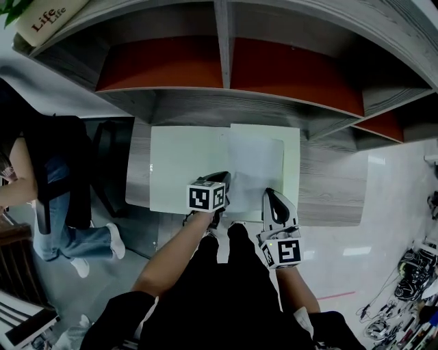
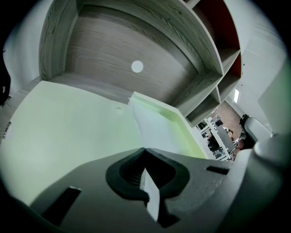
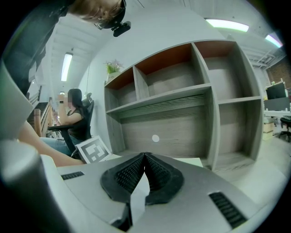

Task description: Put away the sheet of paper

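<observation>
The sheet of paper [image 1: 256,171] is seen lying on the right leaf of an open light-green folder [image 1: 185,171], with a green margin left showing along its far and right edges in the left gripper view [image 2: 152,129]. The folder is spread on a grey wood-grain worktop [image 1: 328,184], right up against the foot of a shelf unit [image 1: 222,41].

The left tongs [image 1: 222,179] are pressed together at the sheet's near left edge and angled steeply down. A white strip of the paper is seen pinched between their pads [image 2: 144,149]. The right tongs [image 1: 268,193] are held close to level at the sheet's near edge. They too are closed, with a white strip caught between the pads [image 3: 144,154].

Directly ahead, the way is bounded by the back panel of the shelf unit's lowest bay, which is marked with a small white disc [image 2: 137,67]. Above it, red-backed compartments are divided by grey boards [image 3: 204,91].

A potted plant [image 3: 112,67] and a beige box printed "Life" [image 1: 48,20] are set on top of the unit. To the left, well apart from the folder, a seated person [image 1: 41,191] is seen in a dark chair [image 1: 68,157]. A tangle of cables [image 1: 404,301] is spread on the pale floor [image 1: 342,273] at the right.
</observation>
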Demonstrator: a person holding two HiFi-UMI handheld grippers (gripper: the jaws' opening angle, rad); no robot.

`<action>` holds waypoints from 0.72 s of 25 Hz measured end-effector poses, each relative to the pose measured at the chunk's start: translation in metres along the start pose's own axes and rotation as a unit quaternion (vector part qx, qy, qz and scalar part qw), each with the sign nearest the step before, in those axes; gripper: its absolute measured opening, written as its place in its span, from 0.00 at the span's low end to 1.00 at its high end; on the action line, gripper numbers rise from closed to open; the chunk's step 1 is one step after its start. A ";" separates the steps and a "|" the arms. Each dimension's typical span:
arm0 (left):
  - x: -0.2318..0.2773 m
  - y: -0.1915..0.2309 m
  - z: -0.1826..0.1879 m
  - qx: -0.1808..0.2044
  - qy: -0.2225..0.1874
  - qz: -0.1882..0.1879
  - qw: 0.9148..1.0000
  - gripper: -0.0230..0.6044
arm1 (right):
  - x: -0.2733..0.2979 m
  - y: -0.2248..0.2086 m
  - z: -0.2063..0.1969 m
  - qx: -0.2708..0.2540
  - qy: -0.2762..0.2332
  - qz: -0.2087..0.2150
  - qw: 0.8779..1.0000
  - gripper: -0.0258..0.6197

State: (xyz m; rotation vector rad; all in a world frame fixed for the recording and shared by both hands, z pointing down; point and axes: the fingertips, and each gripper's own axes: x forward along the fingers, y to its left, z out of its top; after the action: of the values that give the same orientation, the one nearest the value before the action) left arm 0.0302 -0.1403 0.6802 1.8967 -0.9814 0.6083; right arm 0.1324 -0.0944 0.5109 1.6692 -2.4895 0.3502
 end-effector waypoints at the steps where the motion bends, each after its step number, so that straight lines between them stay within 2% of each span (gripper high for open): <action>1: 0.003 -0.003 0.000 0.001 0.001 -0.002 1.000 0.05 | -0.001 -0.002 0.000 -0.001 0.000 -0.001 1.000 0.07; 13: 0.023 -0.032 0.002 0.026 0.023 -0.027 0.999 0.06 | -0.006 -0.022 0.003 0.003 -0.004 -0.015 1.000 0.07; 14: 0.023 -0.033 0.001 0.028 0.025 -0.030 0.999 0.10 | -0.005 -0.021 0.003 0.003 -0.004 -0.014 1.000 0.07; 16: 0.022 -0.031 -0.002 0.025 0.029 -0.035 0.999 0.33 | -0.003 -0.019 0.003 0.001 -0.005 -0.010 1.000 0.07; 18: 0.019 -0.024 -0.005 0.020 0.025 -0.025 0.999 0.37 | -0.001 -0.017 0.005 -0.001 -0.006 -0.006 1.000 0.07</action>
State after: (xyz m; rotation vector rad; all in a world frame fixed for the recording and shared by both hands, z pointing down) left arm 0.0608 -0.1362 0.6846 1.9259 -0.8931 0.6481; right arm 0.1481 -0.1010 0.5079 1.6892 -2.4861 0.3377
